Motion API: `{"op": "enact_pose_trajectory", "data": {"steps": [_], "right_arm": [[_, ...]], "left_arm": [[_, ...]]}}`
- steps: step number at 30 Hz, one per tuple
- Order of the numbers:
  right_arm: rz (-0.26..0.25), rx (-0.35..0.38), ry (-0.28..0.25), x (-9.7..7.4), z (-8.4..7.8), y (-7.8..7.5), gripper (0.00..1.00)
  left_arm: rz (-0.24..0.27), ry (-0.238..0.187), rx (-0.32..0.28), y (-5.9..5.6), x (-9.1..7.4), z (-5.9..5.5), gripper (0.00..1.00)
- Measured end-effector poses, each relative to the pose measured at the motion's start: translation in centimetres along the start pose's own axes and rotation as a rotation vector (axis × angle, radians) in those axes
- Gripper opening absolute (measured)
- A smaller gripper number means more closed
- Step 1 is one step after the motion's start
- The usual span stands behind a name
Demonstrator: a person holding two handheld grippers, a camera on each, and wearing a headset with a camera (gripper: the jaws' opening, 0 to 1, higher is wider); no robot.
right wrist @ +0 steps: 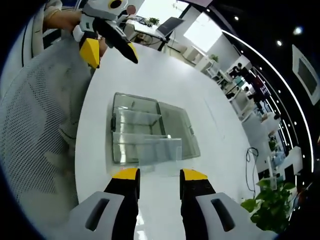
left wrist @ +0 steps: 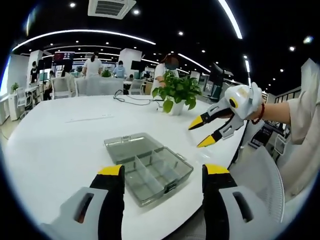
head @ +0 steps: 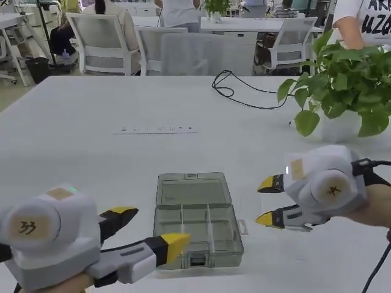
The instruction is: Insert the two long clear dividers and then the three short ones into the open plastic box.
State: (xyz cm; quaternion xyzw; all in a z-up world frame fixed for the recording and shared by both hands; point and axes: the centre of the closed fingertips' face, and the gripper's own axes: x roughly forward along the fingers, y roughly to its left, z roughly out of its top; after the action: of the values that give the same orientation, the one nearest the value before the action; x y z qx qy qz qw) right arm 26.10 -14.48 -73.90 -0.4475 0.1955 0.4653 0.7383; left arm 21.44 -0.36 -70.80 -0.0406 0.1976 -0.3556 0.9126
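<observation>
**Item: plastic box, open, partly divided**

Plastic box (head: 220, 253) stands open mid-bench (head: 73, 134) with its lid (head: 192, 189) laid back. Partitions are visible inside, count unclear. Left gripper (head: 149, 227) and right gripper (head: 266, 201) flank it, fingers spread, carrying nothing. Row of clear strips (head: 156, 129) lies well beyond the lid, probably the remaining dividers. Advice: pinch one strip by its top edge, keep it upright, and match its ends to the wall slots.

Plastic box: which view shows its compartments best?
Left gripper view: the whole plastic box lies unblocked, partitions plain. Head view: the left gripper overlaps its near-left corner. Right gripper view: skewed, see-through walls blur together.
</observation>
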Motion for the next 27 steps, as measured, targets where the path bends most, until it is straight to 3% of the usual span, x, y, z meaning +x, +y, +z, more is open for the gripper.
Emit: {"op": "enact_pose_trajectory", "data": {"steps": [7,16,27], "right_arm": [[-0.008,-0.057,-0.075,-0.1,3.1,1.3,0.32],[0.004,-0.090,-0.168,0.2,6.9,3.3,0.32],[0.028,-0.105,-0.225,0.3,9.9,5.0,0.32]], "left_arm": [[-0.061,-0.040,-0.070,-1.3,0.2,0.3,0.50],[-0.119,-0.056,-0.080,-2.7,0.0,0.3,0.35],[-0.148,-0.051,-0.091,-3.3,-0.3,0.0,0.16]]}}
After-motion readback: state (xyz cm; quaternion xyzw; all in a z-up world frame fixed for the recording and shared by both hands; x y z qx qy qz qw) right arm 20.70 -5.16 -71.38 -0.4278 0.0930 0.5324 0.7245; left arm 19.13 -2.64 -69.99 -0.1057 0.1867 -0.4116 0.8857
